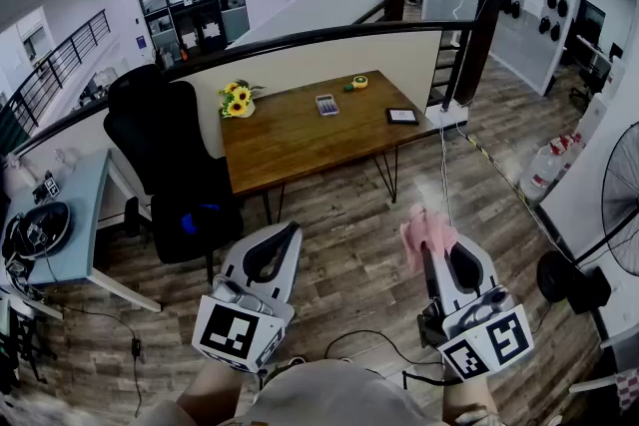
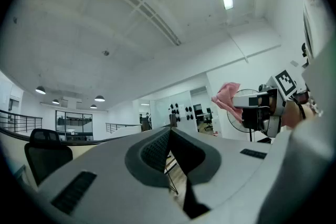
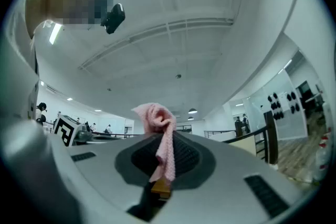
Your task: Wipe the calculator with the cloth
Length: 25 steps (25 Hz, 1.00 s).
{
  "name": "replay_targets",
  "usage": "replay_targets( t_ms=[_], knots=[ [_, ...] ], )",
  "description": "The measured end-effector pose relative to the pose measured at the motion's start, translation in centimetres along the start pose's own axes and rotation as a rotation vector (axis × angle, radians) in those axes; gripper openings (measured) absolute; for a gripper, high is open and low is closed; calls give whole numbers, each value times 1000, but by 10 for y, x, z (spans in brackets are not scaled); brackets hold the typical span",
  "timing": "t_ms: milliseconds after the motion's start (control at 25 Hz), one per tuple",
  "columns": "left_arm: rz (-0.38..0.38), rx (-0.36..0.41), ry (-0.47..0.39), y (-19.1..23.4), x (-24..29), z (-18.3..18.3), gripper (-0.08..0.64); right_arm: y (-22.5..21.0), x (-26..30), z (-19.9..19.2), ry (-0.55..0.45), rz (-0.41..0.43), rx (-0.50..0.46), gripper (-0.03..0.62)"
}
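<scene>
Jaws: your right gripper (image 3: 167, 136) is clenched on a pink terry cloth (image 3: 157, 118). Only a narrow strip is pinched, and the bunched top flops free above the tips. Your left gripper (image 2: 170, 130) has its jaws closed together on nothing.

Task item: the small grey calculator (image 1: 326, 104) lies flat on the brown wooden tabletop (image 1: 290, 140), toward the far edge. It is well apart from both grippers. You stand back on the plank floor, so wiping hasn't begun.

Risks:
- The thin pinch on the cloth may let it drag out of the jaws once you press and sweep.
- The calculator sits loose and looks light. A one-sided wipe could skate it toward the yellow tape measure (image 1: 359, 82) or the black framed tablet (image 1: 402, 116). Steady it with the left jaws.
- A dark cable (image 1: 369, 339) loops on the floor near your feet and could snag you.

Containers: none in use. The sunflower bunch (image 1: 238, 99) may sit in a vase, but it is too small to tell.
</scene>
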<state>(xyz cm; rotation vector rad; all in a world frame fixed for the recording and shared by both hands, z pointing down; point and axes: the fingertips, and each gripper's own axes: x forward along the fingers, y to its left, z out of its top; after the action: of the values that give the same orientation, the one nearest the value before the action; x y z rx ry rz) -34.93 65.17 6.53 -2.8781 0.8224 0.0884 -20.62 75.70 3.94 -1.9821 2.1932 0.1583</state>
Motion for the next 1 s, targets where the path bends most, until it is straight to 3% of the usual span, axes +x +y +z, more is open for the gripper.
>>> replay_targets(
  t_ms=[680, 1000],
  knots=[
    [38, 19, 101, -24, 22, -37, 3, -37, -6, -39, 87, 43, 34, 38],
    [27, 30, 93, -14, 52, -37, 3, -62, 17, -43, 80, 48, 26, 38]
  ],
)
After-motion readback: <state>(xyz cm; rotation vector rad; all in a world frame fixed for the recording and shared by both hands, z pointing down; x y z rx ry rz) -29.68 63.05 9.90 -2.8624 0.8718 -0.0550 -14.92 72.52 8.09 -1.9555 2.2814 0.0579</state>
